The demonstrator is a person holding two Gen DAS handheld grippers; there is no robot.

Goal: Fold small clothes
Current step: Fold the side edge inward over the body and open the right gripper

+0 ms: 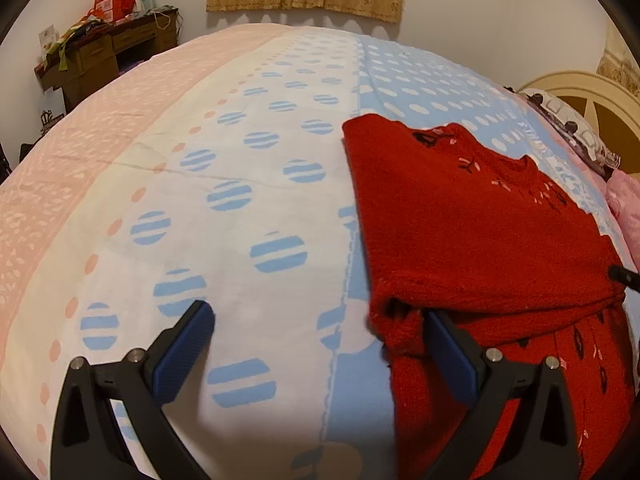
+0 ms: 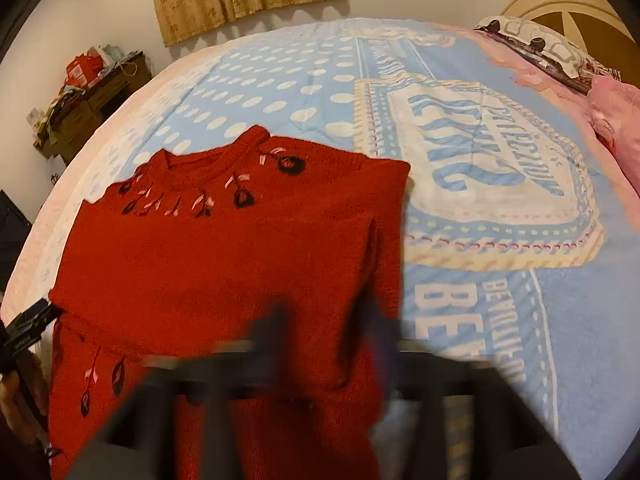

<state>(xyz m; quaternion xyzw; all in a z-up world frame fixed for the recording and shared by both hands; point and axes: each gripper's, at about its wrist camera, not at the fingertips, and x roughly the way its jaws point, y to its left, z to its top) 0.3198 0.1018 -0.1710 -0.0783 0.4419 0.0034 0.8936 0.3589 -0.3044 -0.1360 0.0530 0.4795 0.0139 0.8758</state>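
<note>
Both jaws stand open: left gripper (image 1: pixel 320 332) beside the sweater (image 1: pixel 480 232), right gripper (image 2: pixel 328 320) over it; the loose fold could spring undone.

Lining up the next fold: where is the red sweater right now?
The red sweater lies flat on the blue-dotted bedspread, collar toward the curtain wall. In the left wrist view it fills the right side, its folded edge beside the open left gripper.

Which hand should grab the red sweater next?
Probably the left. The left gripper is open, one finger right beside the red sweater fold. The right gripper is blurred.
</note>
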